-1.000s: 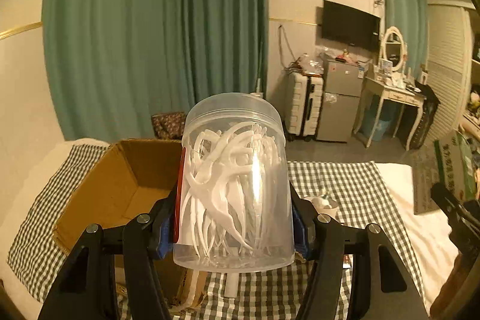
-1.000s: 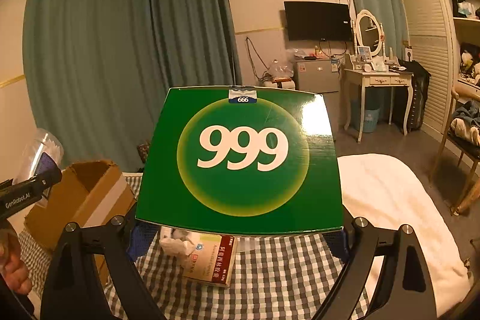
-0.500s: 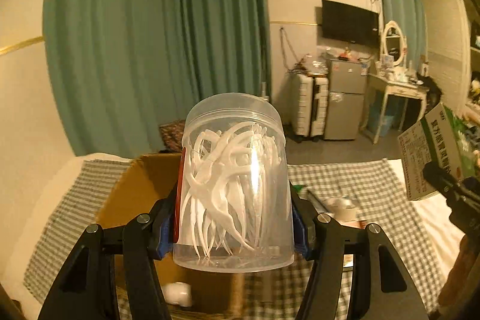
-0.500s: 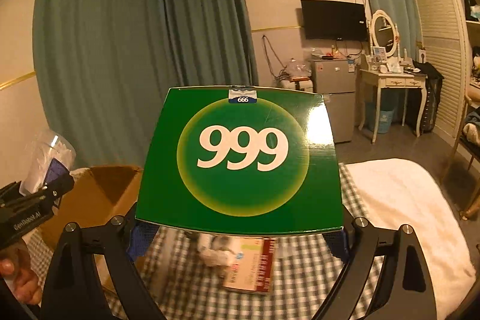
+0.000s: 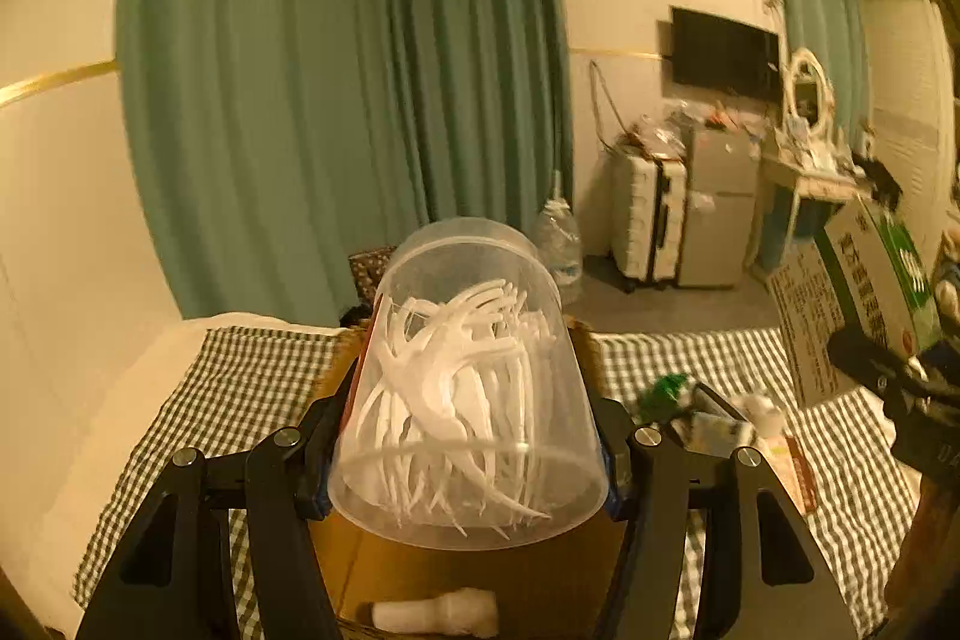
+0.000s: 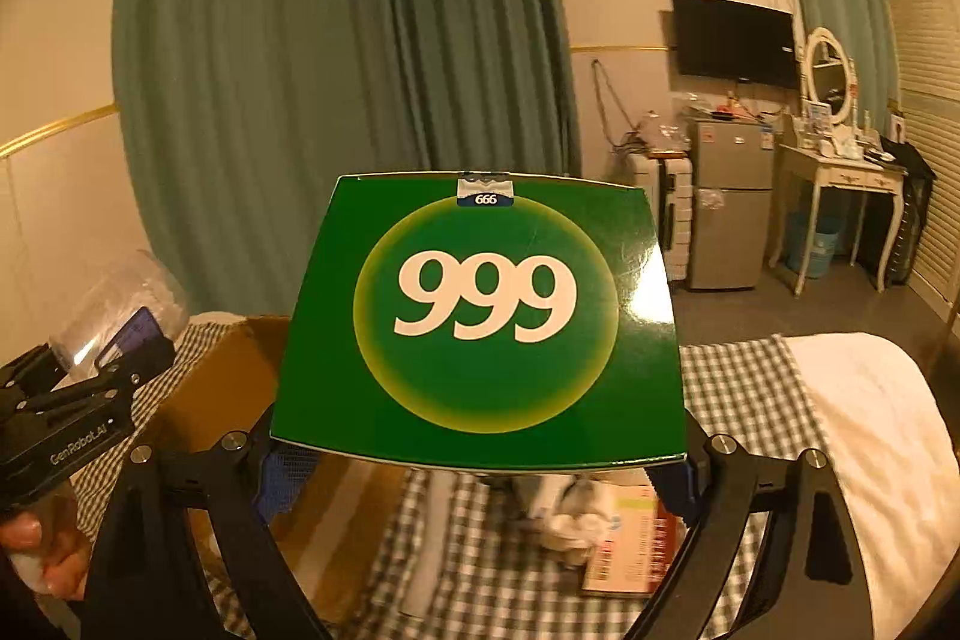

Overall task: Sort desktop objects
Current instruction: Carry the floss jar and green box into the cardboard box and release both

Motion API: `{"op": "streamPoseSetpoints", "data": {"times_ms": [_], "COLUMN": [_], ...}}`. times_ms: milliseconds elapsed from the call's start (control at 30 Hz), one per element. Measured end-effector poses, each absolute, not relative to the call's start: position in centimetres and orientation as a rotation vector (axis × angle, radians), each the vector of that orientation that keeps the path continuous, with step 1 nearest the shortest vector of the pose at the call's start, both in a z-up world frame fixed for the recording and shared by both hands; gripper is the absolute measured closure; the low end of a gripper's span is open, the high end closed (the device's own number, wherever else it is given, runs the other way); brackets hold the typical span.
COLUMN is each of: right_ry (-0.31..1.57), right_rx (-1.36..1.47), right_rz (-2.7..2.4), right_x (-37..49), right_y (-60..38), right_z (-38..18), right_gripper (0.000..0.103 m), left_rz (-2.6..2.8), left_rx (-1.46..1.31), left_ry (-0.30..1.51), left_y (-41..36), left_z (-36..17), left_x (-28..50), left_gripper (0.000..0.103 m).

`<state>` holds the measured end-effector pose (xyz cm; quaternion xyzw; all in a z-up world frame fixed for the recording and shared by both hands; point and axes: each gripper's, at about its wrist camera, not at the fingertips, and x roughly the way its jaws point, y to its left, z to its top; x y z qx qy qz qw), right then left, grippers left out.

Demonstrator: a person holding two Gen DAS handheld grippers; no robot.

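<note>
My left gripper [image 5: 468,466] is shut on a clear plastic jar of white floss picks [image 5: 465,382], held above the open cardboard box [image 5: 480,580]. A white bottle [image 5: 438,610] lies inside the box. My right gripper [image 6: 480,466] is shut on a green "999" medicine box [image 6: 486,322], held above the checked tablecloth [image 6: 738,388] just right of the cardboard box [image 6: 222,400]. The left gripper and jar [image 6: 114,316] show at the left of the right wrist view. The green box [image 5: 864,304] shows at the right of the left wrist view.
Loose items lie on the cloth right of the cardboard box: a red-and-white carton [image 6: 630,538], crumpled white paper [image 6: 570,514], a green wrapper [image 5: 666,388]. A white blanket [image 6: 858,430] covers the right end. Curtains, a fridge and a dressing table stand behind.
Both grippers have moved left with their loads. The jar now hangs over the middle of the cardboard box, and the green box has come closer to the box's right side.
</note>
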<state>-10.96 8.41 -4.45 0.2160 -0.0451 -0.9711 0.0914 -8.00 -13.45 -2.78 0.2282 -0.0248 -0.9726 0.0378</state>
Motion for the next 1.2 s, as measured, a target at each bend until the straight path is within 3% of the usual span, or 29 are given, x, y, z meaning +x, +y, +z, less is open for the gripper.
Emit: {"op": "streamPoseSetpoints", "data": {"times_ms": [500,933,1200], "right_ry": [-0.028,0.084,0.221], "right_rx": [0.7,0.816,0.952], "right_rz": [-2.744,-2.649,-2.531], "right_x": [-14.4,-19.6,-22.2], "right_y": [-0.6,-5.9,-8.1], "right_z": [-7.0,-8.5,-10.4], "right_gripper": [0.011,0.011,0.011], "left_rz": [-2.879,-2.884,-2.799], "left_rx": [0.776,0.916,1.164], "left_ry": [0.116,0.101,0.139], "left_y": [-21.6,-21.9,-22.7], "left_z": [-5.0,-7.3,-10.6], "left_x": [-9.9,-11.9,-14.1], "left_gripper": [0.041,0.041,0.041]}}
